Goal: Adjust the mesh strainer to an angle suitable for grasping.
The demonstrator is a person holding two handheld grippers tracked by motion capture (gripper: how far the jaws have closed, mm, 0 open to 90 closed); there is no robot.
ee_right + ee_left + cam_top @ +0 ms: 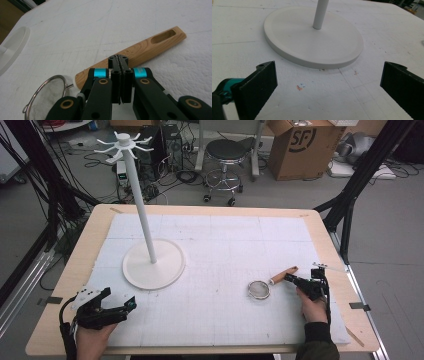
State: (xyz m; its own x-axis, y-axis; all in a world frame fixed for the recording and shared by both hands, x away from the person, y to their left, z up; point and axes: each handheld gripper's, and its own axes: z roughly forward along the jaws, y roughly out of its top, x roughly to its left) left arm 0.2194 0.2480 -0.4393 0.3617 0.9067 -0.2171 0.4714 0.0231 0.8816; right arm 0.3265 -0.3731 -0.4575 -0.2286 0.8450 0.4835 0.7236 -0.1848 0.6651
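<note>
Now left tongs gape wide at the near-left counter, facing the stand. Right tongs clenched empty just above the strainer handle, near right.

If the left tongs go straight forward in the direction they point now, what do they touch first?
Most likely the stand base. The left tongs are open above bare foam, and the round white base lies directly ahead with nothing between. The pole comes after; exact depth is unclear.

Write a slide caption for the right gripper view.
Shut right gripper above a strainer's wooden handle on white foam.
</note>
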